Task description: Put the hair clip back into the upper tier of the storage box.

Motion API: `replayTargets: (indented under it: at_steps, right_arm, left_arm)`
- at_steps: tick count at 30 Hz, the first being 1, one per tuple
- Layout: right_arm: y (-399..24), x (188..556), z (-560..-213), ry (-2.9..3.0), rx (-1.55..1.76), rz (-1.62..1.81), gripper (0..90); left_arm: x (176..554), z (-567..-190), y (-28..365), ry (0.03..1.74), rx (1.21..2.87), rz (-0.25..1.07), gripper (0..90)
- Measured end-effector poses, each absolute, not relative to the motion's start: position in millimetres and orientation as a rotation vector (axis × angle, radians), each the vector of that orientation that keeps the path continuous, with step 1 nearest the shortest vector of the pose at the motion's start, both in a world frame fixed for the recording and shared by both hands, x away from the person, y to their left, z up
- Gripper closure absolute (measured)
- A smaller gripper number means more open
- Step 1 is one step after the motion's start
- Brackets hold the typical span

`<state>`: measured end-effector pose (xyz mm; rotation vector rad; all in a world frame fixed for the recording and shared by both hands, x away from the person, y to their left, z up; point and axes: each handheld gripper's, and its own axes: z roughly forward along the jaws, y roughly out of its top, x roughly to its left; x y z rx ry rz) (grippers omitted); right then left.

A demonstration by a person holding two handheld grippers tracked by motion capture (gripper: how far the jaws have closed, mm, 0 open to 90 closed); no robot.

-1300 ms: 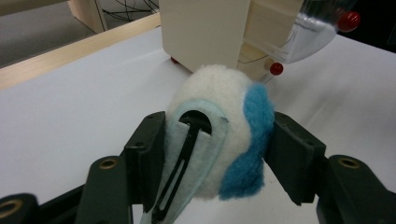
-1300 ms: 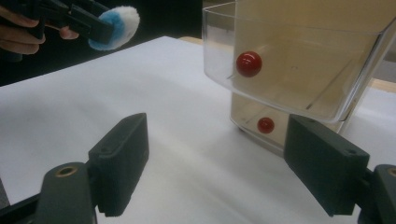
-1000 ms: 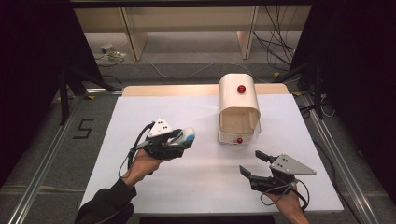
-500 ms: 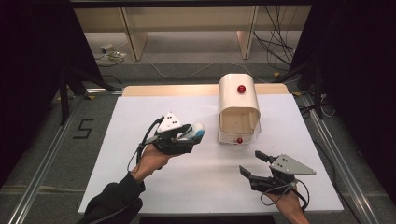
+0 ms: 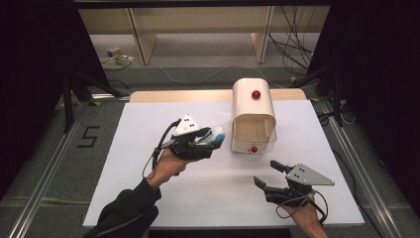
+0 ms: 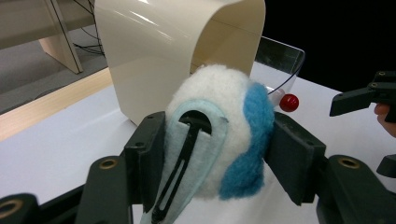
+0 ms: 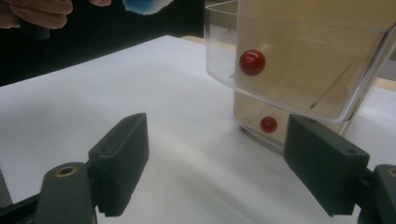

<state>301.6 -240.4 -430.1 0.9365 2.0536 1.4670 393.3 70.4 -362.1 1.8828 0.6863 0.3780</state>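
- The plush toy [image 6: 224,140] is white with a blue patch and a pale blue felt piece marked with a black slot shape
- The bread box [image 5: 253,106] is cream, with a clear lid [image 7: 299,60] and red knobs [image 7: 252,62]
- The table sheet [image 5: 148,124] is white
- The gripper pads [image 7: 121,161] are black

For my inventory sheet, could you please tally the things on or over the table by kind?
Plush toys: 1, white and blue, held in the left tool
Bread-box-style containers: 1
Red knobs: 2
Total: 4
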Motion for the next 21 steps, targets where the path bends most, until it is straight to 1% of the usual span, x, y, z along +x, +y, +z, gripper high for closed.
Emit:
replayTargets:
  at_steps: [5,21]
  right_arm:
    - [-240.5,301.5,-430.1,2.055,0.933,1.464,23.4]
    - [-240.4,301.4,-430.1,2.06,0.934,1.462,23.4]
  left_arm:
    - [394.2,-358.0,64.2,0.679,1.858,0.359,41.3]
    - [399.6,-347.7,39.7,0.635,1.857,0.343,41.4]
